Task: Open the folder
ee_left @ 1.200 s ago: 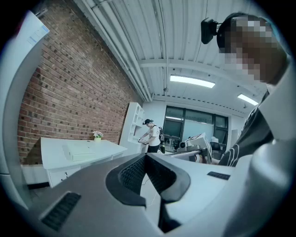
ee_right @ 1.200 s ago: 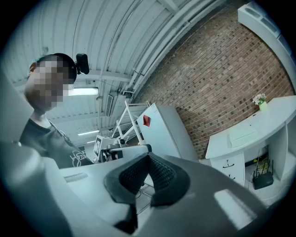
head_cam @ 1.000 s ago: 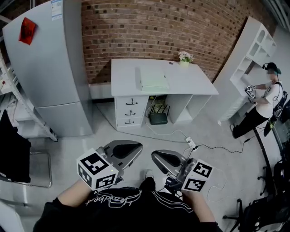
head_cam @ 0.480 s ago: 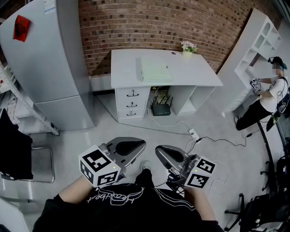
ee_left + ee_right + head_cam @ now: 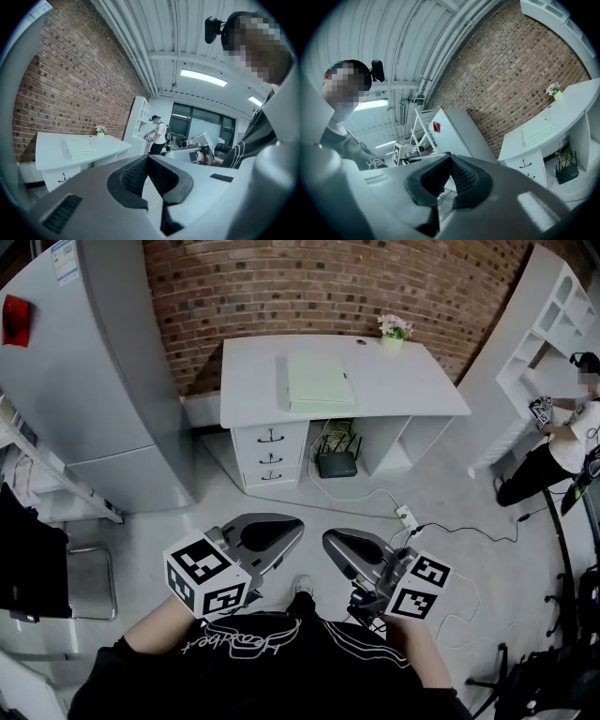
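A pale green folder (image 5: pixel 316 383) lies closed and flat on the white desk (image 5: pixel 422 390) against the brick wall, well away from both grippers. My left gripper (image 5: pixel 296 525) and right gripper (image 5: pixel 328 541) are held side by side close to my body, over the floor. Both point toward the desk, and both are shut with nothing between the jaws. The left gripper view shows its shut jaws (image 5: pixel 147 157) and the folder (image 5: pixel 80 147) far off on the desk. In the right gripper view the jaws (image 5: pixel 450 155) meet at the tip, and the folder (image 5: pixel 538 131) is small in the distance.
A grey fridge (image 5: pixel 94 381) stands left of the desk, and a small flower pot (image 5: pixel 394 331) sits at the desk's back. A router (image 5: pixel 336 465) sits under it, with a power strip (image 5: pixel 406 517) and cables on the floor. A person (image 5: pixel 562 442) works at white shelves on the right. A chair (image 5: pixel 56 577) is at the left.
The desk and folder have come nearer and shifted lower in the head view as I moved forward. Both grippers kept their shut jaws and their side-by-side position.
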Demonstrator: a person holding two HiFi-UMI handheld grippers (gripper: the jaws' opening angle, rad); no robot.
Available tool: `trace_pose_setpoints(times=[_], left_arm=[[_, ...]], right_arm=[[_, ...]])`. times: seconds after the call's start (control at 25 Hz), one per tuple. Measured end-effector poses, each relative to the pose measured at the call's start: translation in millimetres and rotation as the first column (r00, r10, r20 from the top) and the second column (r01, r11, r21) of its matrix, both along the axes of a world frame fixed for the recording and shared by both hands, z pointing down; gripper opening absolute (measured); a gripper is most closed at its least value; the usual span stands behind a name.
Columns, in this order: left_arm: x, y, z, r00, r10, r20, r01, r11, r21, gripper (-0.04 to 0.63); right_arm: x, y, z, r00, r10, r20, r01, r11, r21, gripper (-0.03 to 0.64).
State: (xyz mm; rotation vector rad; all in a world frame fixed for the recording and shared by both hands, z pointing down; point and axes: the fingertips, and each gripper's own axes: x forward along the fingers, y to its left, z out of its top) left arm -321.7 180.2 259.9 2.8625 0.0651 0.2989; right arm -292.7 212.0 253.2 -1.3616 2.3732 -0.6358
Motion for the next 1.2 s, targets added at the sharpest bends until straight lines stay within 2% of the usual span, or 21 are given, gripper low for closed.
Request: trace_pose_setpoints(times=[0.4, 0.6, 0.84, 1.0, 1.2], left_arm=[[93, -57, 10, 0.999, -0.024, 0.039, 0.025, 1.0, -0.017, 0.003], [135, -80, 18, 0.996, -0.046, 0.077, 0.044, 0.999, 0.029, 0.003], [178, -96, 19, 0.995, -0.047, 0.084, 0.041, 0.997, 0.064, 0.003], [199, -98, 27, 0.994, -0.034, 0.104, 0.024, 0.994, 0.103, 0.003], [213, -104, 26, 0.994, -0.037, 0.099, 0.028, 0.995, 0.093, 0.004]], right_arm=[[95, -53, 6, 1.0, -0.001, 0.022, 0.002, 1.0, -0.018, 0.003], [138, -72, 13, 0.999, 0.006, 0.038, -0.005, 1.0, -0.021, 0.003], [180, -81, 12, 1.0, 0.017, 0.022, -0.016, 1.0, -0.007, 0.003], [204, -80, 11, 0.999, 0.037, 0.005, -0.037, 0.999, 0.004, 0.003], [220, -82, 6, 0.998, 0.057, -0.023, -0.057, 0.998, 0.003, 0.003]])
